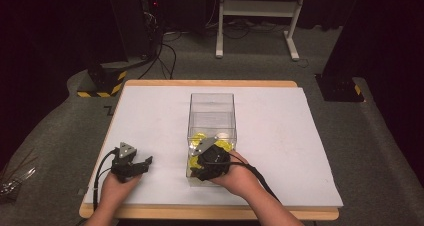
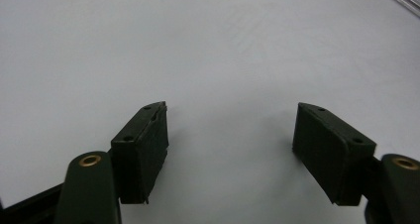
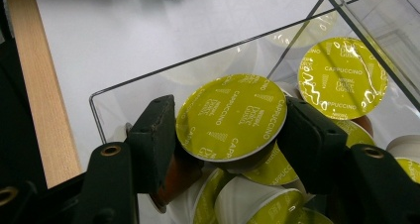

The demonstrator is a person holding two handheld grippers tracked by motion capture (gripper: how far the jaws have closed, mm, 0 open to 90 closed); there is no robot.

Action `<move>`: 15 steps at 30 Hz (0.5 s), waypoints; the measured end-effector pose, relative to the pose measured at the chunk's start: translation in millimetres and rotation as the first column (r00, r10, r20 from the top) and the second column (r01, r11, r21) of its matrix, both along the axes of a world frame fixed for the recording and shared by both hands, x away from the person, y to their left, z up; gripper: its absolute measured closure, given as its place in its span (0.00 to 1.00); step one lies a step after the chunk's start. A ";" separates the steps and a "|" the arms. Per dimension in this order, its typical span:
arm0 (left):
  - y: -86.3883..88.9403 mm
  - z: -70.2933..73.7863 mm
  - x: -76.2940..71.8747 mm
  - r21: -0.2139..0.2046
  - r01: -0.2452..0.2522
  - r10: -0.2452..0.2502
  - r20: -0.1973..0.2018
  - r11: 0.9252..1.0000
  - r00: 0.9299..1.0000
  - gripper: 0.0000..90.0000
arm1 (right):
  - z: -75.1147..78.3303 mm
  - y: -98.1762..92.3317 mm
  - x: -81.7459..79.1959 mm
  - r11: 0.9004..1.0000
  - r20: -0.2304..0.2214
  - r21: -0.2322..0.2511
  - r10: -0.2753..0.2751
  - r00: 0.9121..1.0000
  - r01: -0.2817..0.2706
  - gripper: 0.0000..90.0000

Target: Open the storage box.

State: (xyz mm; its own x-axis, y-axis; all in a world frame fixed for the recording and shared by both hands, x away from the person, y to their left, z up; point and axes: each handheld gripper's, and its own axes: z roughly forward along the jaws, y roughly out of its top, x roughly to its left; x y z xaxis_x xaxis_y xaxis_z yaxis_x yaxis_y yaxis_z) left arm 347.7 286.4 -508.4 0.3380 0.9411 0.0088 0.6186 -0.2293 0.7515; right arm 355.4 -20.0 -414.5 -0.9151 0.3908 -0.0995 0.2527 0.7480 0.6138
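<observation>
capsule: in the middle of the right gripper view, on top of the pile in the clear box.
feel: looks light, hard cup, thin shiny lid that could dent.
hold: by its 2 sides, under the rim.
facing: yellow lid up, cup pointing down.
right gripper: jaws hug the capsule's sides.
left gripper: empty, jaws apart, over the white table.

White-topped table (wooden-edged) bears a clear box of capsules.
</observation>
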 end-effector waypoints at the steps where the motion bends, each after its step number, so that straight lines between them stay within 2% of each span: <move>1: 0.0 0.0 0.0 0.000 0.000 0.000 0.000 1.000 1.000 0.33 | 0.0 -0.2 0.0 1.000 -0.001 0.002 -0.001 1.000 0.001 0.45; 6: 0.0 -0.1 0.0 0.000 -0.001 0.001 0.001 1.000 1.000 0.33 | 1.1 -3.8 1.1 1.000 -0.013 0.030 -0.003 1.000 0.004 0.49; 7: 0.0 0.0 0.0 0.000 0.000 0.000 0.000 1.000 1.000 0.33 | 2.4 -5.8 0.0 0.999 0.006 0.042 -0.022 1.000 0.022 0.63; 8: 0.0 -0.1 0.0 0.000 -0.001 0.001 0.001 1.000 1.000 0.33 | 5.4 -10.0 0.0 0.996 0.029 0.079 -0.035 0.999 0.032 0.72; 9: 0.0 0.0 0.0 0.000 0.000 0.000 0.000 1.000 1.000 0.33 | 8.0 -13.8 1.9 0.995 0.014 0.101 -0.025 1.000 0.024 0.72; 14: -0.1 -0.1 0.0 0.000 -0.001 0.001 0.001 1.000 1.000 0.33 | 6.0 -12.8 0.5 0.996 0.008 0.081 -0.025 1.000 0.025 0.65; 15: 0.0 -0.1 0.0 0.000 -0.001 0.001 0.001 1.000 1.000 0.33 | 5.1 -10.7 -0.7 0.997 0.008 0.071 -0.024 1.000 0.023 0.59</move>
State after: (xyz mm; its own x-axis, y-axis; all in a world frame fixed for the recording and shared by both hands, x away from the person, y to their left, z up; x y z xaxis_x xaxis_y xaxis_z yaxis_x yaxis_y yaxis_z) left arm 347.7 286.4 -508.5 0.3375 0.9413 0.0095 0.6179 -0.2292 0.7521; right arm 354.7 -30.8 -409.5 -0.9047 0.4186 -0.0788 0.2641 0.6965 0.6672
